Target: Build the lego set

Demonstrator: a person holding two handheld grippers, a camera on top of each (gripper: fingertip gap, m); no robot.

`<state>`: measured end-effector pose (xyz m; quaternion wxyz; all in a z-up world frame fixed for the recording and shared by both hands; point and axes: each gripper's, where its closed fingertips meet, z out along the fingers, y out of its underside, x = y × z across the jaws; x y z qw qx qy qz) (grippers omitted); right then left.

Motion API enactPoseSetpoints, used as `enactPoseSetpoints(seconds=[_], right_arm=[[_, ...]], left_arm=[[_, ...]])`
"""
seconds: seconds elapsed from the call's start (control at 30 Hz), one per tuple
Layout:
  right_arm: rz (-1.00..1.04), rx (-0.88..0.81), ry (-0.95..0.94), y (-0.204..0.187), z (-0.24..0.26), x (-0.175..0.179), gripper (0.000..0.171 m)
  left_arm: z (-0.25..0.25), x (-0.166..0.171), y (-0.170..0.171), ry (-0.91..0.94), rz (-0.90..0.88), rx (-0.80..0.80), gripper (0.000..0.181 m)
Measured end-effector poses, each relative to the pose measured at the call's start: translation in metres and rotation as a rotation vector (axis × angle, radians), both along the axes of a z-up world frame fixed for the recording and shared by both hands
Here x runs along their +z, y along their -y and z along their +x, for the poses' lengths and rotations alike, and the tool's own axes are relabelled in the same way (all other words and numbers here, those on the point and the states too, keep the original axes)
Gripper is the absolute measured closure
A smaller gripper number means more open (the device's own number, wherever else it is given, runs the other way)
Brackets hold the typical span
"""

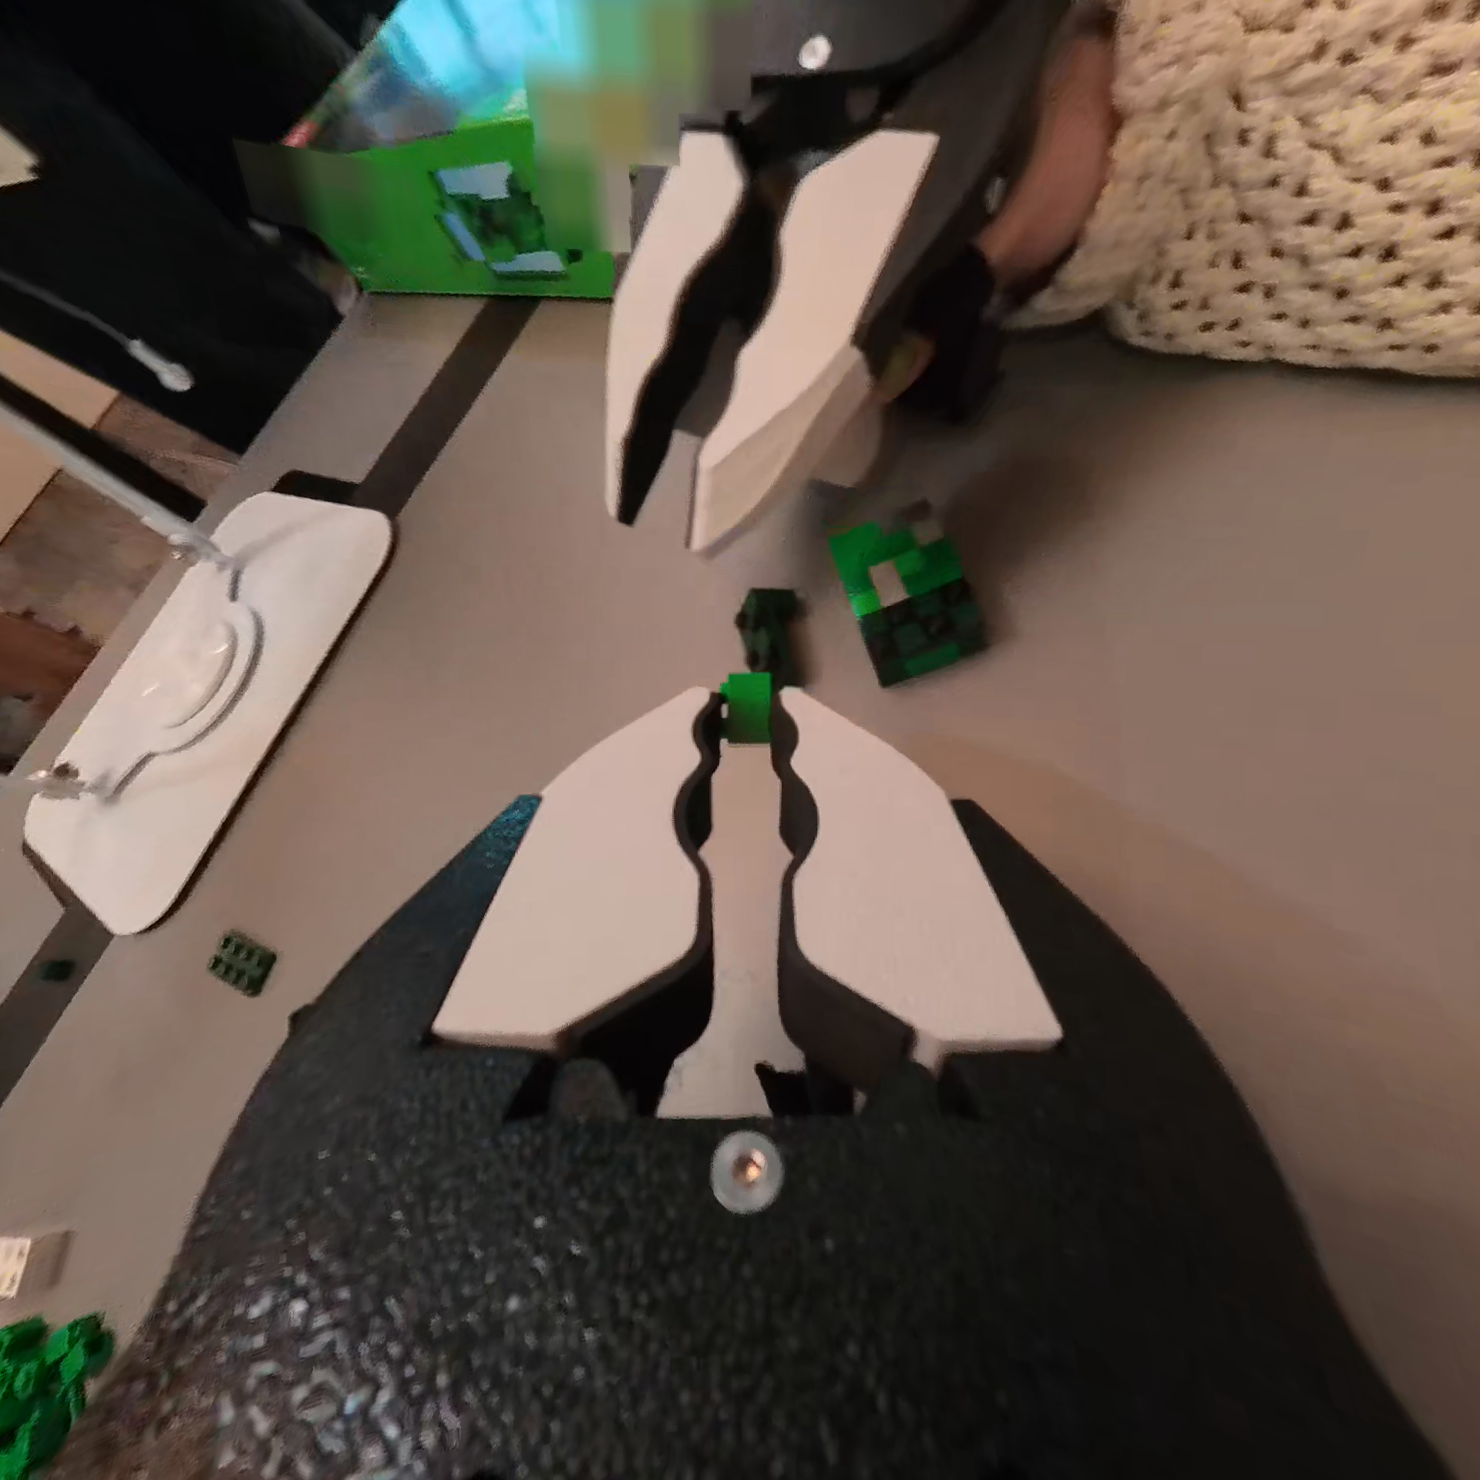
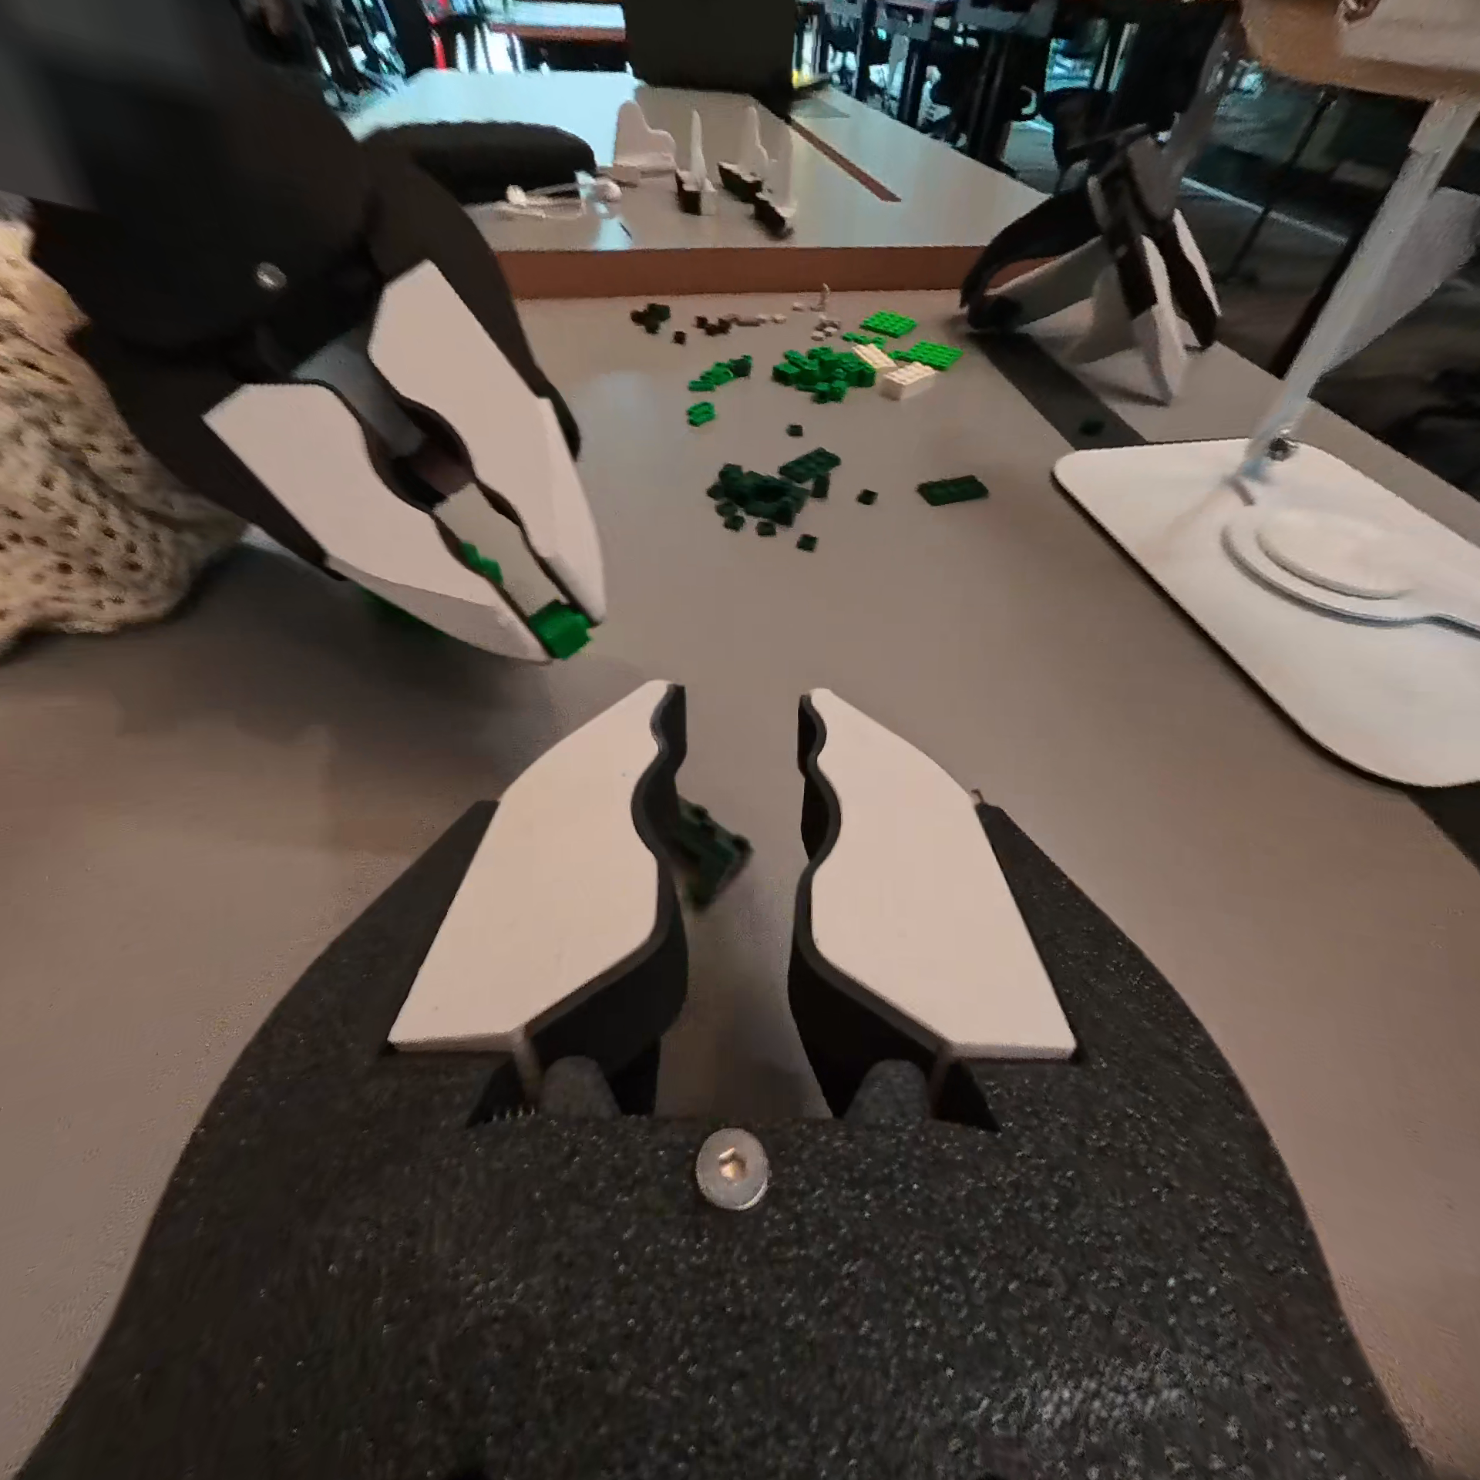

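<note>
My left gripper (image 1: 746,698) is shut on a small bright green brick (image 1: 746,717) at its fingertips, just above the grey table. A small dark green assembly (image 1: 767,633) lies on the table just beyond it. A built green and dark green block (image 1: 909,613) lies to the right. My right gripper (image 1: 665,532) hangs open and empty above the dark piece. In the right wrist view my right gripper (image 2: 741,697) is open, with the dark green assembly (image 2: 709,849) on the table below, by its left finger. The left gripper (image 2: 573,633) holds the green brick (image 2: 557,629) there.
Loose bright green and white bricks (image 2: 825,368) and a dark green pile (image 2: 769,488) lie farther down the table. A white lamp base (image 2: 1321,609) stands at the right. A green box (image 1: 448,216) stands behind. A knitted sleeve (image 1: 1297,184) is near. A dark green plate (image 1: 243,963) lies alone. There is about 5 cm between the tips of the two grippers.
</note>
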<state>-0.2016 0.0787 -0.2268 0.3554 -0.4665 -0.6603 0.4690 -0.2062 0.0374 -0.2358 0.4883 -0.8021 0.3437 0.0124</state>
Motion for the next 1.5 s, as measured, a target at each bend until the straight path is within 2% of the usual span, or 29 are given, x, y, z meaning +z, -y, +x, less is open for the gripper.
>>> enactPoseSetpoints(seconds=[0.13, 0.3, 0.47, 0.53, 0.7, 0.73, 0.77, 0.8, 0.93, 1.07, 1.2, 1.33, 1.5], right_arm=[[0.071, -0.034, 0.015, -0.014, 0.008, -0.005, 0.147], [0.046, -0.027, 0.019, -0.017, 0.011, -0.004, 0.149], [0.014, -0.021, 0.03, -0.019, 0.013, -0.005, 0.15], [0.008, -0.025, 0.036, -0.02, 0.013, -0.005, 0.15], [0.033, -0.024, 0.065, -0.018, 0.011, -0.01, 0.151], [0.034, -0.024, 0.069, -0.018, 0.011, -0.011, 0.151], [0.033, -0.026, 0.071, -0.018, 0.011, -0.011, 0.151], [0.032, -0.027, 0.072, -0.019, 0.011, -0.011, 0.151], [0.027, -0.031, 0.07, -0.019, 0.011, -0.01, 0.151], [0.022, -0.038, 0.069, -0.02, 0.011, -0.01, 0.151], [0.017, -0.042, 0.063, -0.021, 0.011, -0.009, 0.152], [0.016, -0.048, 0.07, -0.022, 0.01, -0.01, 0.152], [0.02, -0.029, 0.053, -0.017, 0.009, -0.008, 0.155]], left_arm=[[0.006, -0.008, -0.004, -0.09, -0.004, -0.002, 0.169], [0.009, -0.013, -0.016, -0.105, -0.064, 0.016, 0.169], [-0.016, -0.032, -0.013, -0.133, -0.249, 0.149, 0.169], [-0.018, -0.04, -0.007, -0.1, -0.327, 0.16, 0.169], [-0.029, -0.044, 0.003, -0.099, -0.392, 0.172, 0.169], [-0.033, -0.046, 0.004, -0.113, -0.403, 0.187, 0.167], [-0.036, -0.048, 0.005, -0.118, -0.415, 0.196, 0.152], [-0.036, -0.049, 0.007, -0.105, -0.427, 0.197, 0.15], [-0.034, -0.047, 0.008, -0.096, -0.408, 0.195, 0.133], [-0.013, -0.032, -0.002, -0.097, -0.287, 0.119, 0.138], [-0.028, -0.043, 0.001, -0.304, -0.33, 0.147, 0.14], [-0.027, -0.044, 0.005, -0.236, -0.334, 0.142, 0.139], [-0.036, -0.038, 0.003, -0.242, -0.301, 0.179, 0.138]])
